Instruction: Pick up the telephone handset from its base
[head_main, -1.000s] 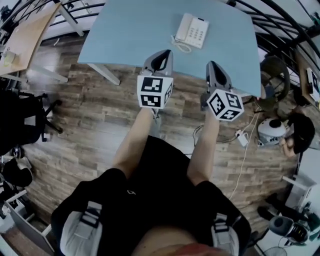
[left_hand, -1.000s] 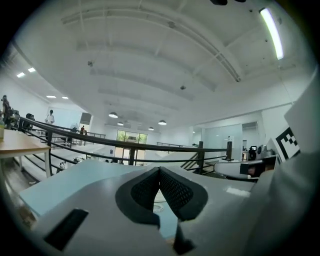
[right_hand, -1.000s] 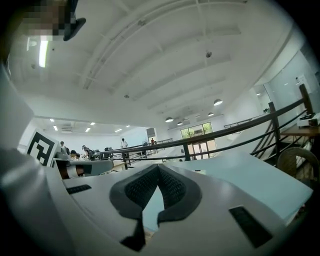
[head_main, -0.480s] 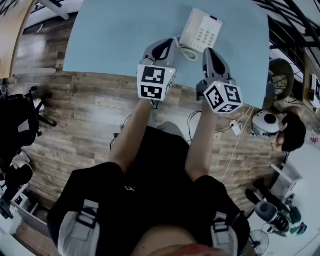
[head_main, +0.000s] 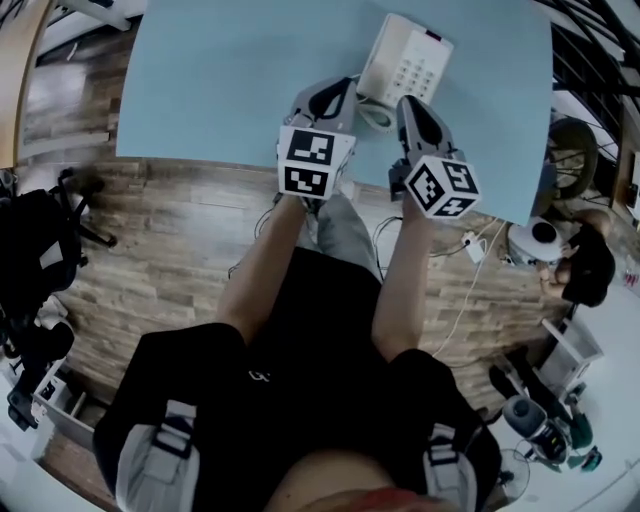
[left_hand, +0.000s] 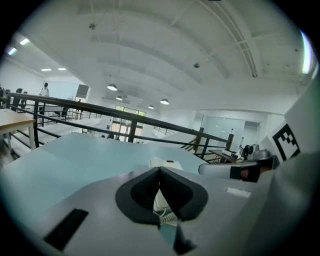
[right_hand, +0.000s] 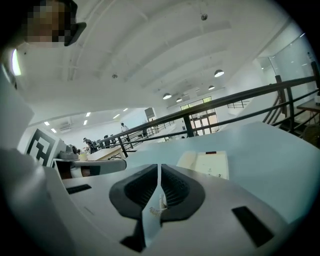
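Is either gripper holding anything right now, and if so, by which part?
Nothing is held. The left gripper and right gripper both have jaws together and empty, near the telephone; its handset is not yet lifted.

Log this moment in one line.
phase: pre-grasp | left gripper: shut, empty | right gripper: shut, empty | handset: on base

Open-plan office or lab on an upper floor; long black metal railing (left_hand: 100, 111) under a white vaulted ceiling with round hanging lamps (left_hand: 112, 87); wood-plank floor (head_main: 180, 260); pale blue desk top (head_main: 230, 80); black wheeled office chair (head_main: 40, 250); white power strip (head_main: 470, 243) with loose cables on the floor.
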